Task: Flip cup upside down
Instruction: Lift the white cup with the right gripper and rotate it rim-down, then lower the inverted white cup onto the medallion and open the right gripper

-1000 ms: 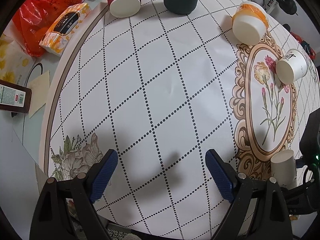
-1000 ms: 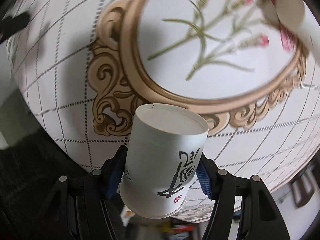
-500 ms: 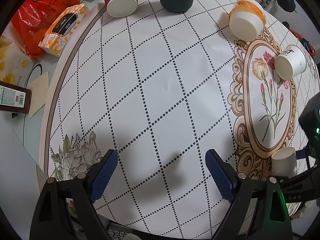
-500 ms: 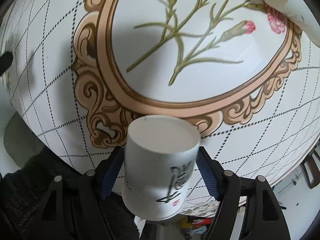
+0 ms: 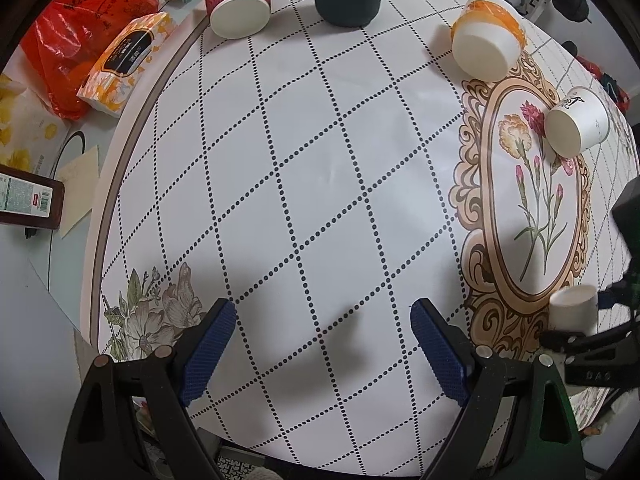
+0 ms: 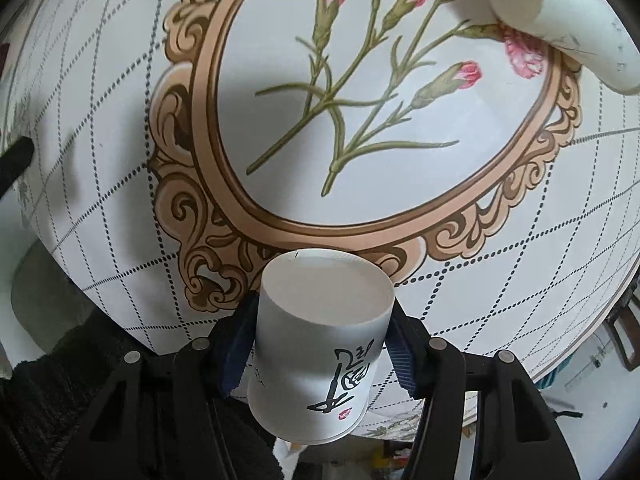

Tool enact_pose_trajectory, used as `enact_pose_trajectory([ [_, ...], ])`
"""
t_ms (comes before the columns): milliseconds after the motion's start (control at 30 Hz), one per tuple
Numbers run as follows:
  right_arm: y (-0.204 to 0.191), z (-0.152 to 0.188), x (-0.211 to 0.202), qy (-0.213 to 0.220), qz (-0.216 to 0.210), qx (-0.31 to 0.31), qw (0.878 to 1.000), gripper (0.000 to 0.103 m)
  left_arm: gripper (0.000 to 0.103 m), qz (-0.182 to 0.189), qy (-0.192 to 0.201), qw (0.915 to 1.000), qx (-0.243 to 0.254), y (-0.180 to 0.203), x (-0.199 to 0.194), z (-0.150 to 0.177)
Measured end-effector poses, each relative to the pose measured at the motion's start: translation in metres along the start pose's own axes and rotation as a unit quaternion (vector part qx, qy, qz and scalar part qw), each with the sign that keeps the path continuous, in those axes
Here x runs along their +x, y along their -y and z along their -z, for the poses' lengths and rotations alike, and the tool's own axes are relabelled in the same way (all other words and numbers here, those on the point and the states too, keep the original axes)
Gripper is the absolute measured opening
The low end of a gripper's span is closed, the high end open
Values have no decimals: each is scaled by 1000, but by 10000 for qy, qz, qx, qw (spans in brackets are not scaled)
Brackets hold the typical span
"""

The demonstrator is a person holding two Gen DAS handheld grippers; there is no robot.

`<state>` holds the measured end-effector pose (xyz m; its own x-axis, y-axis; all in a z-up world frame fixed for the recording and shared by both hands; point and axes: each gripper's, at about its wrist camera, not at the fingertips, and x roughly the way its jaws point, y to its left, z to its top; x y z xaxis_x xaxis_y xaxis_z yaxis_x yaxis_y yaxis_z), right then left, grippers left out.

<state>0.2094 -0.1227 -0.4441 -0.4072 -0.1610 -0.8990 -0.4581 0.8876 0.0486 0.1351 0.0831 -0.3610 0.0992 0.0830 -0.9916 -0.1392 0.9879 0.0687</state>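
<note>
A: Where is the white paper cup with black brush lettering right now?

B: Clamped between the blue pads of the right gripper, its closed base facing the camera and its rim toward the holder. It hangs over the near edge of the round table with the dotted diamond-grid cloth, just beside the tan scrolled border of the flower medallion.

A: And the left gripper?

B: Its jaws stand wide apart, gripping nothing, above bare cloth well to the left of the cup.

A: What could spoil the flip?

B: I'd judge the cup thin-walled, so a hard squeeze could crease it. Release it while it's tilted, or with the rim partly past the table edge, and it could topple or roll off.

A: Any neighbours in the way?

B: A second white paper cup stands inverted at the far right of the medallion, well apart.
</note>
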Motion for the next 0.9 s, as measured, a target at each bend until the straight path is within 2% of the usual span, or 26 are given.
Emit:
enact_pose_trajectory([
  [133,8,10,-21,640,-27,193,9978,62,90,29,-10,10000,70,6,-2,-3],
  [267,26,16,-48,1693,-184,615,9835,62,90,121,-83,9998,96,12,-3,-6],
  [367,39,29,-68,2692,-117,896,9588,62,90,168,-130,9997,102,17,-2,-9],
  [500,51,48,-80,4025,87,1249,9068,62,90,155,-213,9995,162,23,2,-13],
  [667,32,59,-72,4628,393,1426,8740,62,90,87,-177,9991,369,40,4,-18],
  [733,25,70,-65,4670,483,1432,8712,62,90,108,-138,9988,448,46,3,-17],
  [900,14,90,-58,4588,308,1575,8739,63,90,136,-26,9981,598,59,-5,-17],
])
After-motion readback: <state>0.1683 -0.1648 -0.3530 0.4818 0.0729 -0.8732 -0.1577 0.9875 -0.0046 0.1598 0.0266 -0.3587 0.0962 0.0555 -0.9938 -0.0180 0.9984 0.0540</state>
